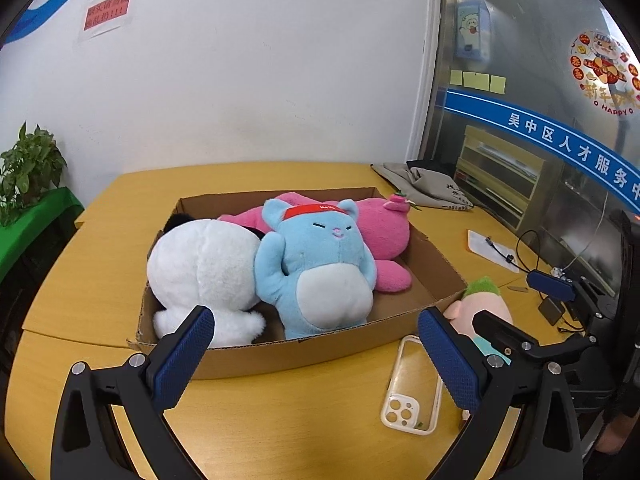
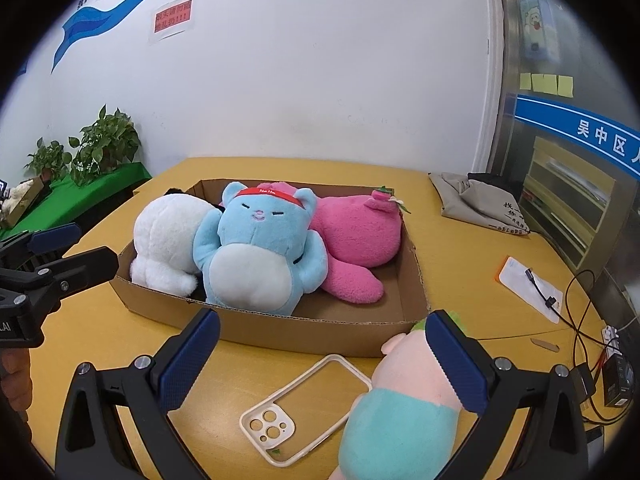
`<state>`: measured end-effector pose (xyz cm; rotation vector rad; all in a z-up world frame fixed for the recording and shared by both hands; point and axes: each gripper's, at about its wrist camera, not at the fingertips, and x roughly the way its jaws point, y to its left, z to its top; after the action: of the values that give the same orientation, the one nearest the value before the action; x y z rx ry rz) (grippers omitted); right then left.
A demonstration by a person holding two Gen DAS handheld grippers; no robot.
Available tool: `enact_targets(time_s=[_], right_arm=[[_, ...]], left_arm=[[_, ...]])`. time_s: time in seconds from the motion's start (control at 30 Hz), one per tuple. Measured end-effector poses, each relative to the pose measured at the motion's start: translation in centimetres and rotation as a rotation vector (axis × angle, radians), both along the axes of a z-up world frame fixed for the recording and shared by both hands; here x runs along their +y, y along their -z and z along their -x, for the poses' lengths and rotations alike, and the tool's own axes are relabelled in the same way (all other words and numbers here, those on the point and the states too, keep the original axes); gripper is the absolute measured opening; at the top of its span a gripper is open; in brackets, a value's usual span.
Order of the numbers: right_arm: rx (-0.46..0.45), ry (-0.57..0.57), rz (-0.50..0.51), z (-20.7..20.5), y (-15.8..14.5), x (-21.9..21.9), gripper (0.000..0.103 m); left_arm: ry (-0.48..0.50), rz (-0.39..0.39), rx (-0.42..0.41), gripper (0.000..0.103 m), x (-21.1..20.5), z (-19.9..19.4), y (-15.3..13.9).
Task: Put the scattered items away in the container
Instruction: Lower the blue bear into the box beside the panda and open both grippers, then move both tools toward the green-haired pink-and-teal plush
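Left wrist view
Surface: yellow wooden table (image 1: 280,420) against a white wall (image 1: 260,80); glass partition (image 1: 540,140) at right, potted plant (image 1: 28,168) at left.
Container: cardboard box (image 1: 304,354) on the table, holding a white plush (image 1: 200,268), a blue plush cat (image 1: 316,268) with red headband, and a pink plush (image 1: 380,236).
Left gripper (image 1: 316,356): jaws spread wide, holding nothing, poised over the box's near wall.
Loose items: clear phone case (image 1: 412,388) flat on the table beside the box; a peach plush with green tuft (image 1: 480,300) just right of the box.
Obscured: that plush is largely hidden behind the right gripper (image 1: 508,340).

Right wrist view
Surface: same table (image 2: 480,272); grey cloth bag (image 2: 480,204) at the far right.
Right gripper (image 2: 322,356): jaws spread wide, gripping nothing; its right finger (image 2: 456,364) overlaps the peach plush (image 2: 404,400).
Task items: plush and phone case (image 2: 308,408) lie outside the box (image 2: 280,332), near its front corner.
Cut off: plush's lower part leaves the frame; contact with the finger cannot be confirmed.
Left gripper (image 2: 76,248): partly visible at left edge.
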<state>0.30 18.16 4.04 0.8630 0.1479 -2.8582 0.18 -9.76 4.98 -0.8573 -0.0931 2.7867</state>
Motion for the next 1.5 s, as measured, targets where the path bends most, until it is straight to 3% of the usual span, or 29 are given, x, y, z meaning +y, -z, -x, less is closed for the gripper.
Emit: enact_targets(time_s=[0.7,0.93,1.1,1.3,1.4,1.5], right_arm=[[-0.038,0.002,-0.015,1.1,1.7,-0.2,0.103],[-0.036,0.032,-0.015,1.0,1.8,1.4,0.103],[-0.001,0.151,-0.002,-0.4,2.7,5.6,0.103],[-0.171,0.233,-0.003,0.4,8.2,9.1,0.103],[-0.218,0.2,0.116,0.5,9.8,10.3,0.102],[-0.248,0.146,0.15,0.4,10.9,10.0,0.101]], left_arm=[[-0.019,0.007,-0.039,0.103,-0.1,1.6,1.7],[0.022,0.005,-0.056,0.103,1.7,2.4,2.1],[0.061,-0.002,-0.077,0.103,2.6,2.4,2.5],[0.099,-0.028,-0.101,0.103,4.7,3.3,3.2],[0.132,-0.019,-0.11,0.103,6.2,3.6,3.5],[0.162,-0.022,-0.118,0.103,7.4,3.8,3.6]])
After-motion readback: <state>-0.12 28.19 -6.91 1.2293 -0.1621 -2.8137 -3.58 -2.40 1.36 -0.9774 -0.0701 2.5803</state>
